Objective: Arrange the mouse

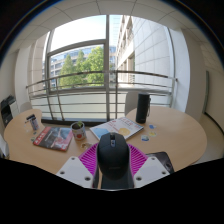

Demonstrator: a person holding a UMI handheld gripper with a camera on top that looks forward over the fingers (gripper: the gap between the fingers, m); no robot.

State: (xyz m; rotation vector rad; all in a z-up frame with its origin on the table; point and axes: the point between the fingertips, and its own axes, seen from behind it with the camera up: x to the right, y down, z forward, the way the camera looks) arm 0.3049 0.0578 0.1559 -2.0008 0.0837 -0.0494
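The tongs (112, 172) sit nearest the camera, at six o'clock, their two pale fingers (76, 172) reaching forward with magenta pads (92, 158) on the inner faces. A black, rounded plastic computer mouse (112, 152) stands between the pads, its nose pointing toward twelve o'clock. The pads lie close along both flanks of the mouse, so the tongs are narrowed to about its width; whether both pads actually press on it cannot be told, since the mouse's body hides the contact lines.

The mouse is over the near edge of a round, light wooden table (185, 130). At four o'clock from the mouse, just beside the right finger, lies a flat dark rectangular object (162, 160), too dim to identify.

Further out, at ten o'clock, a ceramic mug with a dark printed band (78, 131) stands upright. Beyond it at nine o'clock a red-covered magazine (54, 138) lies flat, and past that a small white cup-like container (33, 123) stands near the table's far left rim. At twelve to one o'clock an open sheaf of white printed paper (118, 127) lies spread, with a few small blue items (148, 129) just beside it at two o'clock. Behind the paper a tall black upright box, like a speaker (143, 107), stands near the table's far edge.

Beyond the table a metal railing (70, 92) runs across a large window (85, 60), through which green trees (80, 68) and a pale building facade (145, 50) show.
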